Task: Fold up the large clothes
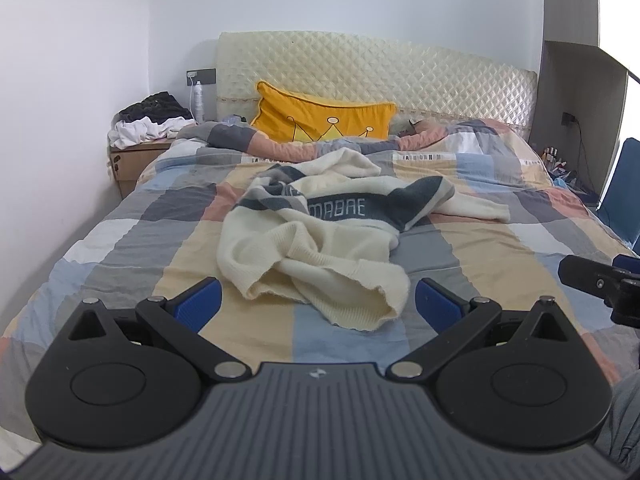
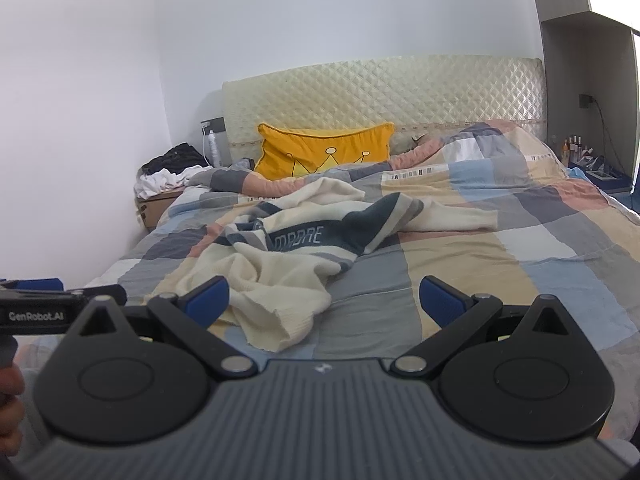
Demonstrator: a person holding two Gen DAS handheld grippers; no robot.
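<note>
With sweater (image 1: 316,236) crumpled mid-bed (image 1: 500,264), left gripper (image 1: 318,304) & right gripper (image 2: 324,300) hover wide, empty, pre-grab.

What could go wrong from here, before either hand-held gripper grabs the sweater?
1. The sweater lies crumpled, layers overlapping; a pinch at the near hem may catch several layers.
2. It rests on a loose, wrinkled duvet; the open left hand-held gripper or right hand-held gripper might grab bedding too.
3. One sleeve trails sideways and could drag.
</note>
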